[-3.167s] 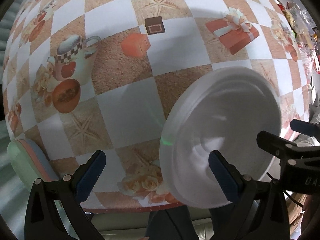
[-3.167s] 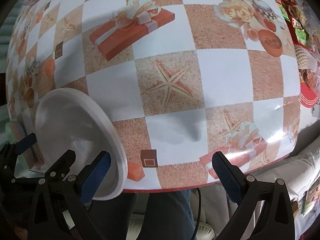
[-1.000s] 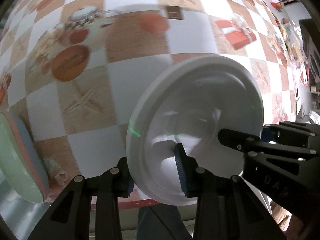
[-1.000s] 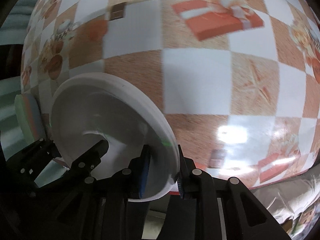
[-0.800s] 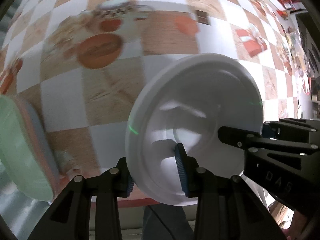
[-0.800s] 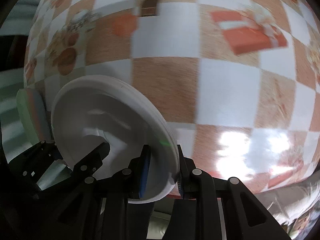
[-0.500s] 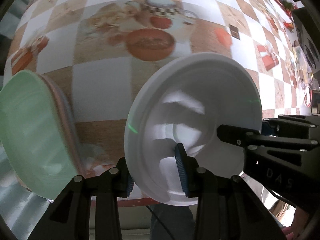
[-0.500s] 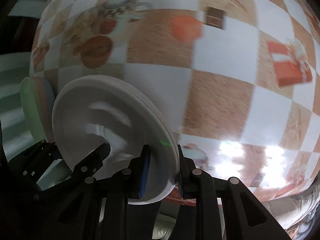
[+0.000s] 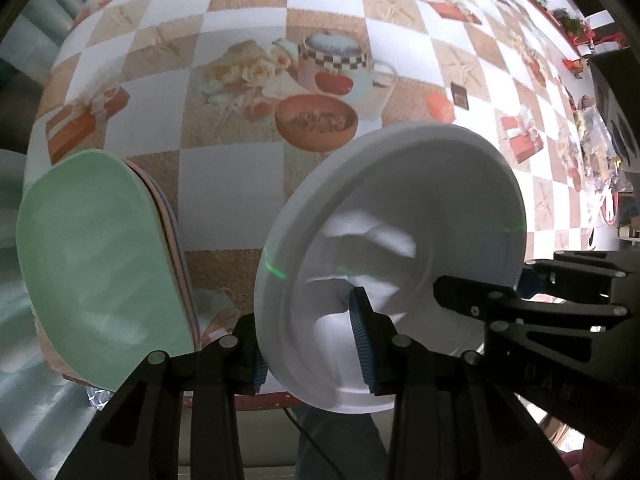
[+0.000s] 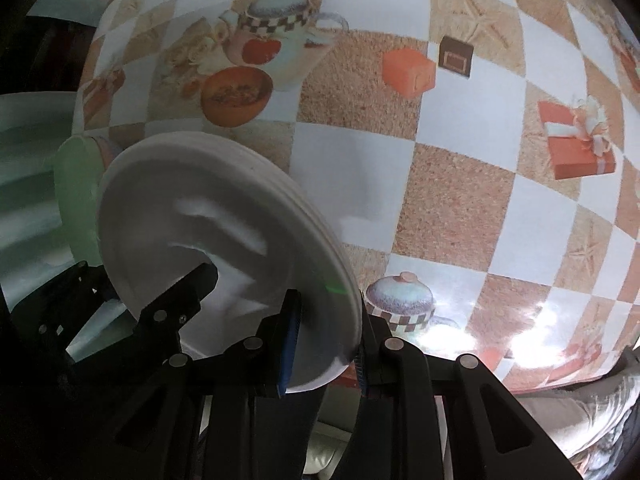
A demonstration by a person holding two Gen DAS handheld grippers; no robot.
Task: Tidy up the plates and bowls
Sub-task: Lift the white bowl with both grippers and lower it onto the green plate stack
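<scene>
2 grippers on 1 load here: the left gripper (image 9: 312, 344) and the right gripper (image 10: 324, 344) are both clamped on the rim of the white round plastic plates (image 9: 396, 256), a nested stack by the look of the layered edges in the right wrist view. Each pair of jaws is drawn in narrow, 1 blue pad (image 9: 362, 344) inside the dish and the other behind it. The stack is off the checked, printed tablecloth (image 9: 240, 184), tilted up on edge above the table's near edge, with the left gripper on one side of the rim and the right on the opposite side.

Just beside it, at the table's left corner, sits the stack of pastel dishes with a mint-green one on top (image 9: 100, 272), apart from the white plates and looking like the spot for them.

Handling, as I read it: light, stiff, smooth plastic, not fragile but slippery at the rim, and nested pieces could slide apart if 1 grip loosens. The raised rim is the right place to pinch, with both sides held level
</scene>
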